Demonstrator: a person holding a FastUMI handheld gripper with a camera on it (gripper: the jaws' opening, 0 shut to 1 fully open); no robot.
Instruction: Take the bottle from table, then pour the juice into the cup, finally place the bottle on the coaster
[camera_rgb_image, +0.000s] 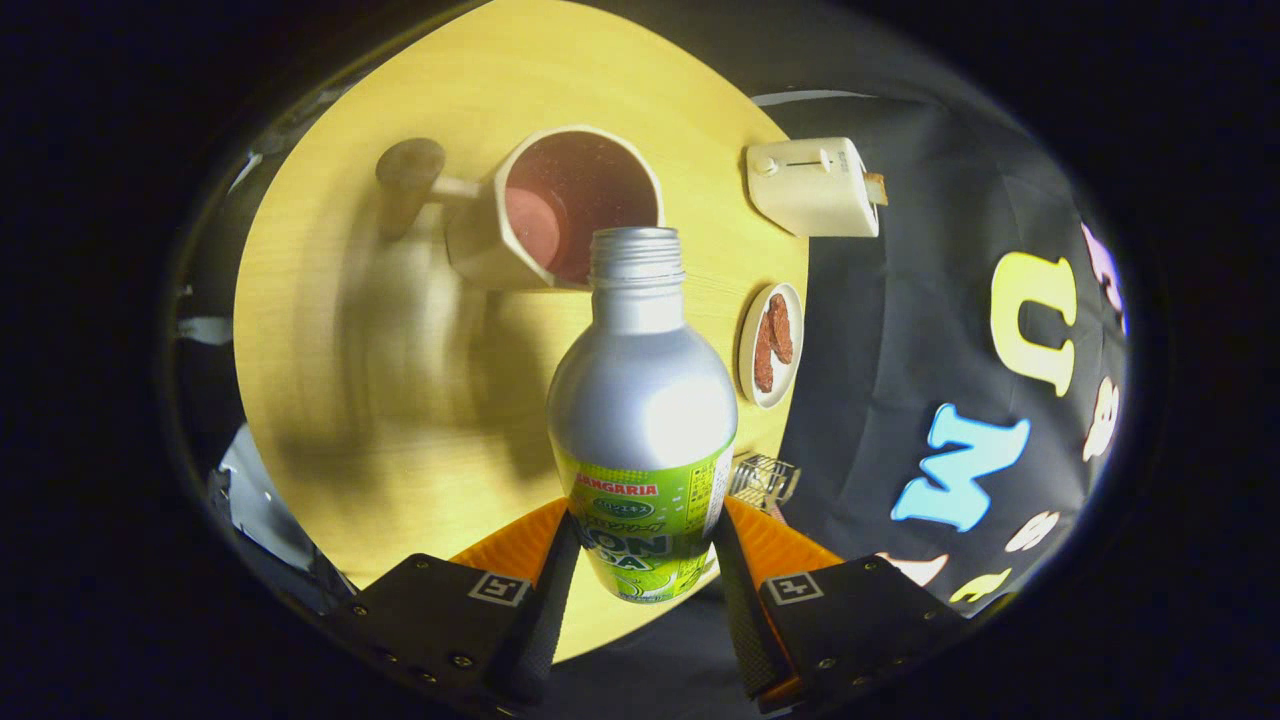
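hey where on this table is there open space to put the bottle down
The widest bare patch of the table lies beside the cup, on its handle side. It is crowded past the bottle, held in the tool: the toaster, small plate and a wire object line that edge.

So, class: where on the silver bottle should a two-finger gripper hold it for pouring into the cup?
Hold the bottle low on its labelled body, one finger on each side, as the gripper does now. That part is straight-walled, and the open neck stays free over the cup.
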